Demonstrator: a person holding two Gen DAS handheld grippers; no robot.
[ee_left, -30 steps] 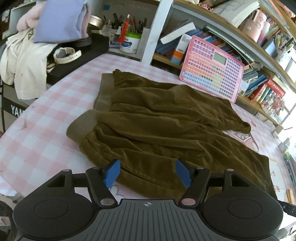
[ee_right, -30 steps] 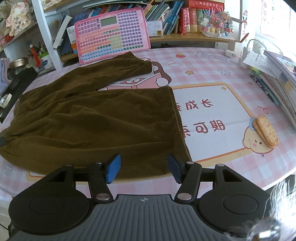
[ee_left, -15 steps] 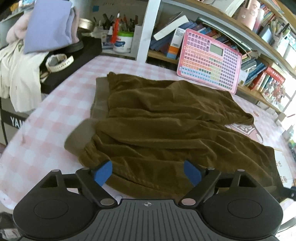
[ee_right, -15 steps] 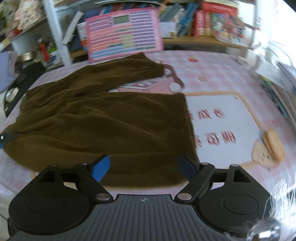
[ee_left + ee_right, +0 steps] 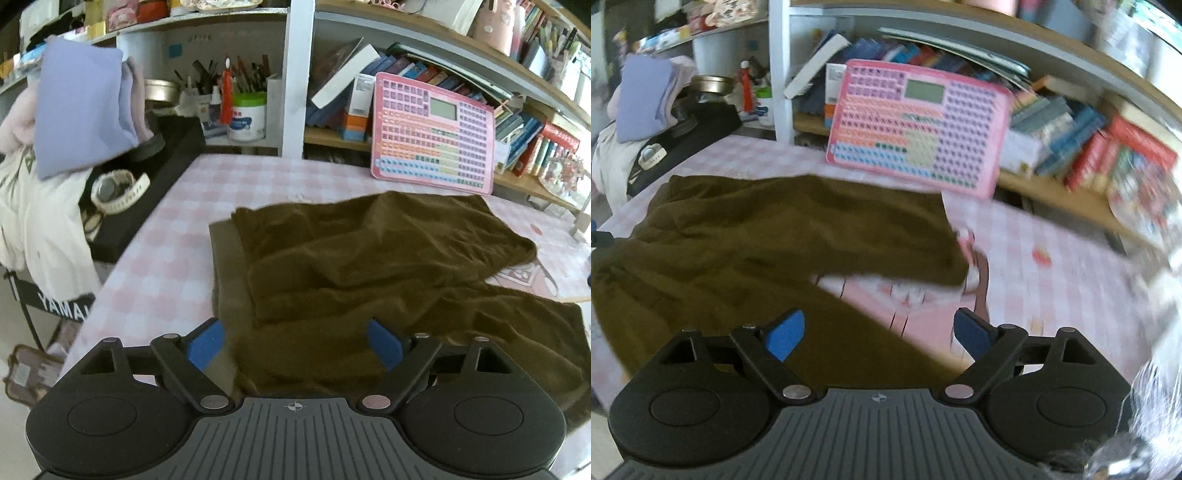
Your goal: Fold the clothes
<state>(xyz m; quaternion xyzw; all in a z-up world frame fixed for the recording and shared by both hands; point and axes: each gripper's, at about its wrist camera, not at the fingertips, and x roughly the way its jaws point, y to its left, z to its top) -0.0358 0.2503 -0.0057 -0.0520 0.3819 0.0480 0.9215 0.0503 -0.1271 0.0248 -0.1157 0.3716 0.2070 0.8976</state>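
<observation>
A cluttered study corner: bookshelves (image 5: pixel 436 62) fill the upper half of both views, and a table under a pink checked cloth (image 5: pixel 155 266) takes the lower half.

The left gripper (image 5: pixel 295 345) hangs low in its frame with jaws spread wide and nothing between them; its blue pads sit over the near edge of the brown trousers (image 5: pixel 369 273), by the waist end. The right gripper (image 5: pixel 877 334) is likewise wide and empty, poised at the bottom centre of its own blurred view over the gap where the two legs part.

The trousers lie spread across the middle of the table, waistband (image 5: pixel 225 258) toward the left of the left view, one leg running to the upper right and the other to the lower right. They are rumpled and the legs are splayed apart, not laid one on the other.

The cloth looks like soft corduroy or velvet: light, limp, matte rather than slippery, and likely to sag and drag if lifted at one point. Best holds, I judge, are the thicker waistband corner and a leg hem (image 5: pixel 955 258), where doubled fabric gives the pads something to pinch.

Behind, a pink toy keyboard (image 5: pixel 916 129) leans on the shelf, and clothes (image 5: pixel 77 107) pile at the upper left.
</observation>
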